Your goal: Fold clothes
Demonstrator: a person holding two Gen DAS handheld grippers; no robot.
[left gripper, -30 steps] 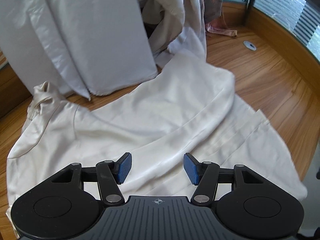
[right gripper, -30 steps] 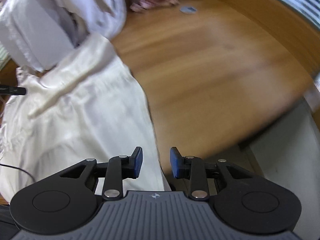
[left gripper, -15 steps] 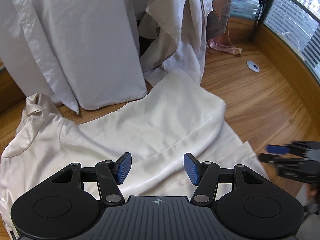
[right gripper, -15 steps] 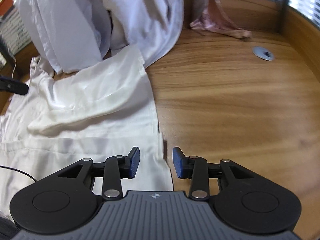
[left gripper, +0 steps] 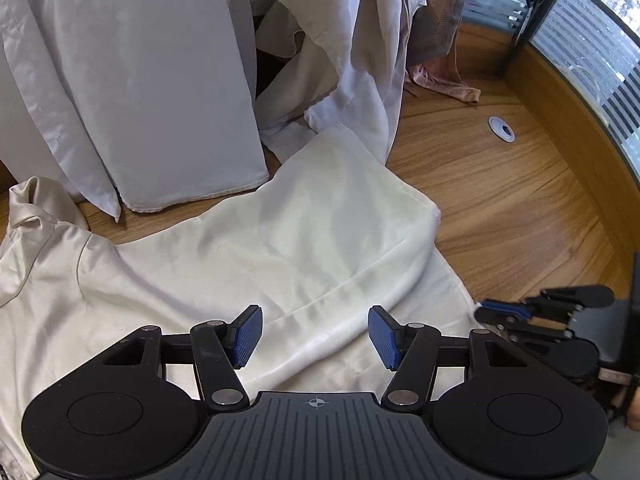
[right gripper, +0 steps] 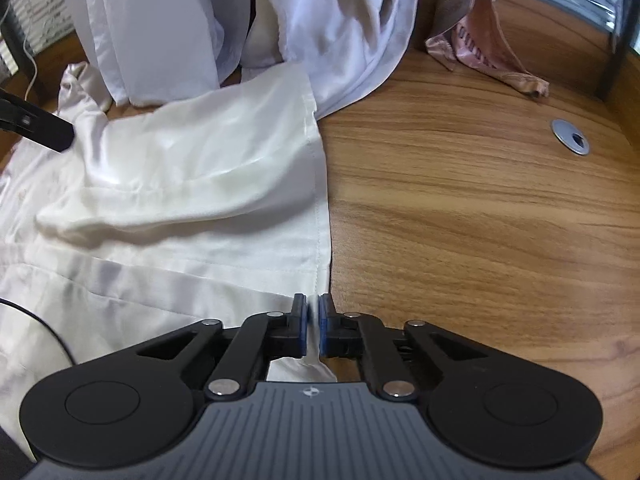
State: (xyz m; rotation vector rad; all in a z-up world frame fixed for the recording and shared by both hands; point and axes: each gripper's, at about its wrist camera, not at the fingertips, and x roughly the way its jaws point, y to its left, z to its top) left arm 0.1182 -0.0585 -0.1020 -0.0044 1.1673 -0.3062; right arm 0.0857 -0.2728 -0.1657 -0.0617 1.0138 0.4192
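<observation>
A cream shirt (left gripper: 304,232) lies spread on the wooden table (left gripper: 520,208), its collar at the left and a sleeve folded across the body. My left gripper (left gripper: 316,334) hovers open over the shirt's middle, nothing between its blue pads. In the right wrist view the shirt (right gripper: 208,184) fills the left half. My right gripper (right gripper: 313,326) is closing on the shirt's right hem, with a thin strip of cream cloth pinched between the pads. The right gripper (left gripper: 486,308) also shows in the left wrist view, at the shirt's right corner.
White garments (left gripper: 140,80) hang down behind the shirt and touch the table. A pink cloth (left gripper: 444,80) lies at the back. A round metal grommet (left gripper: 501,129) sits in the tabletop at the right. A raised wooden rim (left gripper: 580,120) curves along the table's far right.
My right gripper has swung in to the shirt's right edge and gone from open to closed on the hem. The left gripper has drifted a little over the shirt and stayed open.
</observation>
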